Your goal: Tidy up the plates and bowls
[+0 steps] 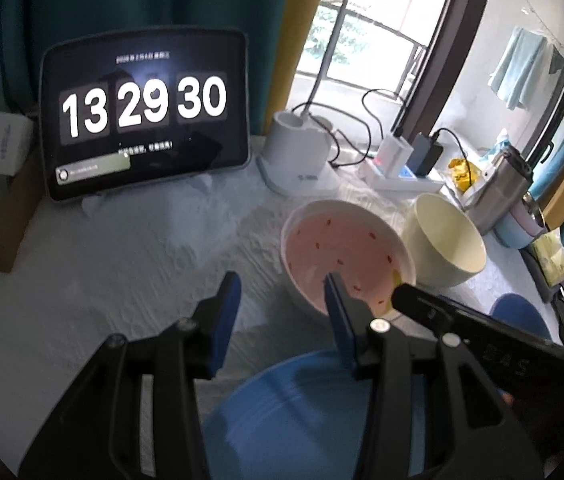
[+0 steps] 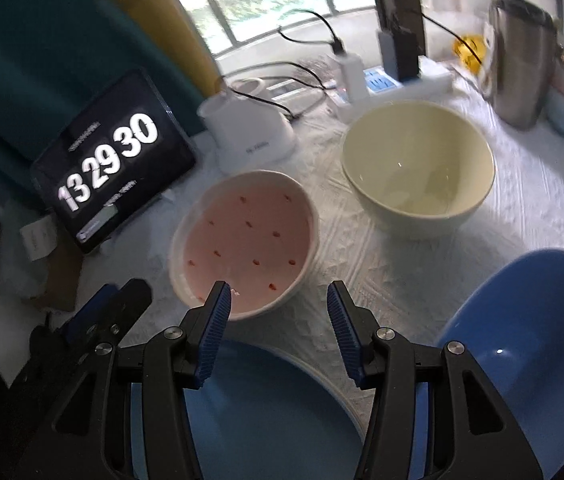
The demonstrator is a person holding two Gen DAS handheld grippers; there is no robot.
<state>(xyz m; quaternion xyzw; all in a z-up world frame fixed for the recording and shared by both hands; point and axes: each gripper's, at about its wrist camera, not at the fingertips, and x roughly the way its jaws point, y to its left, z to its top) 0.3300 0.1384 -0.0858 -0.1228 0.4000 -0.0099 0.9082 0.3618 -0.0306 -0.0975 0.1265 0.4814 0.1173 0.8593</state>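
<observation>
Both hand-held grippers, left [image 1: 282,300] and right [image 2: 277,304], gape empty above blue plate [image 2: 265,412], probably approaching pink bowl [image 2: 245,240] for stacking

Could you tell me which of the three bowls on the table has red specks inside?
The pink bowl nearest the tablet; the cream bowl and blue bowl are plain inside.

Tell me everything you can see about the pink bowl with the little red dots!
The pink bowl with red dots is round and fairly shallow, with a thick whitish rim and outside, smooth like glazed ceramic. Small red specks are scattered across its pale pink inside, and nothing lies in it. It sits upright on the white textured tablecloth, left of the cream bowl and apart from it, just beyond the blue plate. Neither gripper holds it.
</observation>
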